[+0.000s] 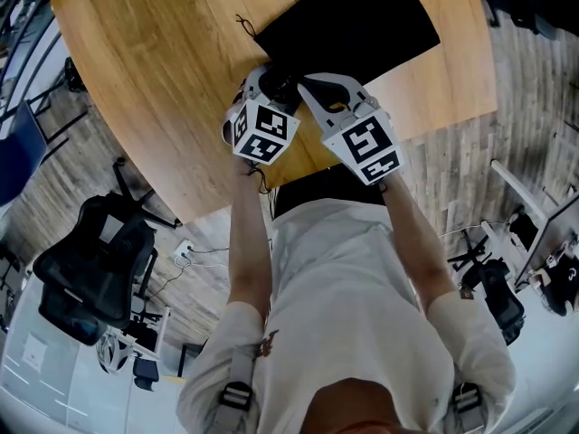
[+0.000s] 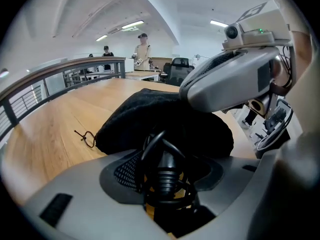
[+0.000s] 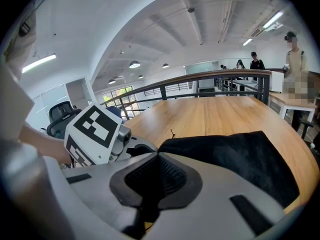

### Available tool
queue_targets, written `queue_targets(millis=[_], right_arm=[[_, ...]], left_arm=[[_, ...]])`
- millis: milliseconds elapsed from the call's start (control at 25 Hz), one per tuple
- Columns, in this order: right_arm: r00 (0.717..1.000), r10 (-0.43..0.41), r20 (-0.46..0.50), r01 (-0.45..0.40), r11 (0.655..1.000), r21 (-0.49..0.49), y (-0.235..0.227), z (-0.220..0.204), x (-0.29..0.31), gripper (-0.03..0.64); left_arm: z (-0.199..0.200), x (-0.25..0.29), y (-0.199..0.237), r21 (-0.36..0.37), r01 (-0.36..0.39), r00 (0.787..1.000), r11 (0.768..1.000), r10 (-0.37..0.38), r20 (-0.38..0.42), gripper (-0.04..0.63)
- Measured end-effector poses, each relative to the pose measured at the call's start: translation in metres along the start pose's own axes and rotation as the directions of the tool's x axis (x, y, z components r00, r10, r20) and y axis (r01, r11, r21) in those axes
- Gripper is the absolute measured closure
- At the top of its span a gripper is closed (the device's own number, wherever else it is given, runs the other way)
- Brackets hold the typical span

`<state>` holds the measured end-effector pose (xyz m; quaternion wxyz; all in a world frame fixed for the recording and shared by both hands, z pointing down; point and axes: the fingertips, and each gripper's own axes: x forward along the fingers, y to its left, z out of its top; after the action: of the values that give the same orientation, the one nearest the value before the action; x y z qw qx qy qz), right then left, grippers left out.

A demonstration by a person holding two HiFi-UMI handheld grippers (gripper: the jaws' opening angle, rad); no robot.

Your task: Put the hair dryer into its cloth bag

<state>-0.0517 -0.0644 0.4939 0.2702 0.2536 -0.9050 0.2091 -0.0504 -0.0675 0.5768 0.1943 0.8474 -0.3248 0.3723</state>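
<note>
- Left gripper [image 2: 169, 166] clamped on dryer [image 2: 165, 181] at its cord end, by the table's [image 1: 163, 80] near edge. Body hidden, we reckon inside bag [image 2: 135, 119].
- Right gripper [image 3: 157, 156] clenched, seemingly on bag's rim.
- We judge dryer stiff, hefty, smooth: grip handle, not floppy cord. Bag limp.

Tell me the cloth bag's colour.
Black. The cloth bag shows best in the head view.

Cloth bag [image 1: 353, 21] blk; hair dryer cord [image 2: 167, 171] blk; table [image 1: 163, 61] light wood grain; marker cubes [image 1: 264, 132] b/w squares; shirt [image 1: 353, 287] off-white; chair [image 1: 90, 269] blk.
</note>
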Motion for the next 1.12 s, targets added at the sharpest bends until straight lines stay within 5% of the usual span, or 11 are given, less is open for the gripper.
queue_targets(millis=[280, 1120], right_arm=[[1.000, -0.003, -0.007, 0.003, 1.000, 0.013, -0.002, -0.008, 0.000, 0.594], [1.000, -0.015, -0.013, 0.015, 1.000, 0.016, -0.002, -0.011, 0.003, 0.594]], left_arm=[[0.000, 0.013, 0.000, 0.049, -0.008, 1.000, 0.999, 0.008, 0.008, 0.348], [-0.017, -0.011, 0.004, 0.033, -0.039, 0.999, 0.999, 0.038, 0.022, 0.301]])
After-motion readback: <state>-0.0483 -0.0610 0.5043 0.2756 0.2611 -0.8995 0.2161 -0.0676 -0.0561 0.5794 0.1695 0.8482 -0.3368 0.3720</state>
